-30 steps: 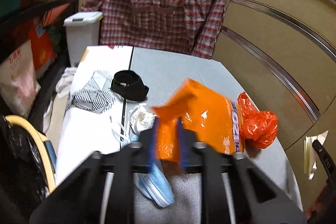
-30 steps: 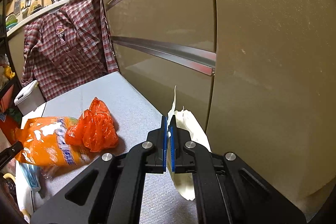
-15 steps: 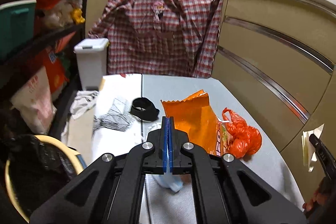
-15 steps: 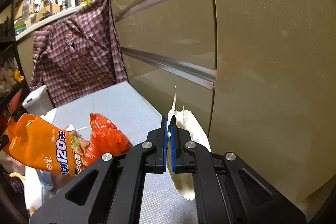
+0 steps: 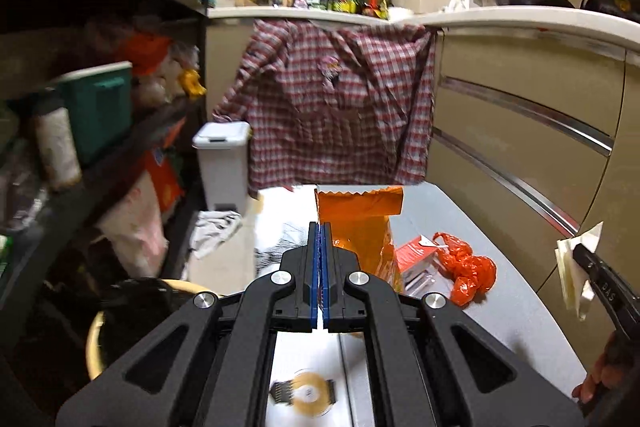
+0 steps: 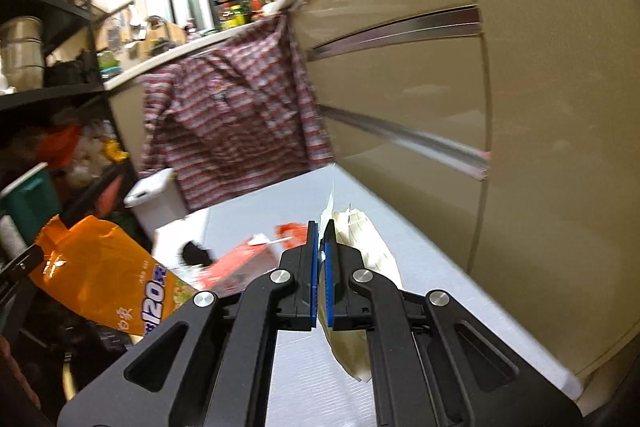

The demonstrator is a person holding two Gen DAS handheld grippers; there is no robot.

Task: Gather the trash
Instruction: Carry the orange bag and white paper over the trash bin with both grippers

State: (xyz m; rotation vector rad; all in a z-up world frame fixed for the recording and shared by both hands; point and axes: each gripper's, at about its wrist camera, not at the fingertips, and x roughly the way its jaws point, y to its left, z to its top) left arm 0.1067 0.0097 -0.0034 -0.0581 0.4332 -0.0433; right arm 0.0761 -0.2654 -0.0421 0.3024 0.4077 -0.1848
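Grey desk (image 5: 500, 311) runs along the beige cabinet fronts (image 5: 520, 131); a plaid shirt (image 5: 340, 107) hangs at its far end, with a white lidded bin (image 5: 222, 163) to its left.

Orange snack bag (image 5: 360, 223): long axis near vertical in the left wrist view, serrated top edge up, hanging clear of the desk. The left gripper (image 5: 320, 267) is clenched on the bag's left edge, so the bag stands just right of the blue pads. One second ago the bag lay flat on the desk; it has since been lifted and carried left, uncovering a red-and-white packet (image 5: 416, 251).

White paper scrap (image 6: 356, 247): pinched in the clenched right gripper (image 6: 322, 267), trailing down and right of the pads, above the desk as before.

Crumpled orange plastic bag (image 5: 464, 267) rests on the desk beside the packet, unmoved.
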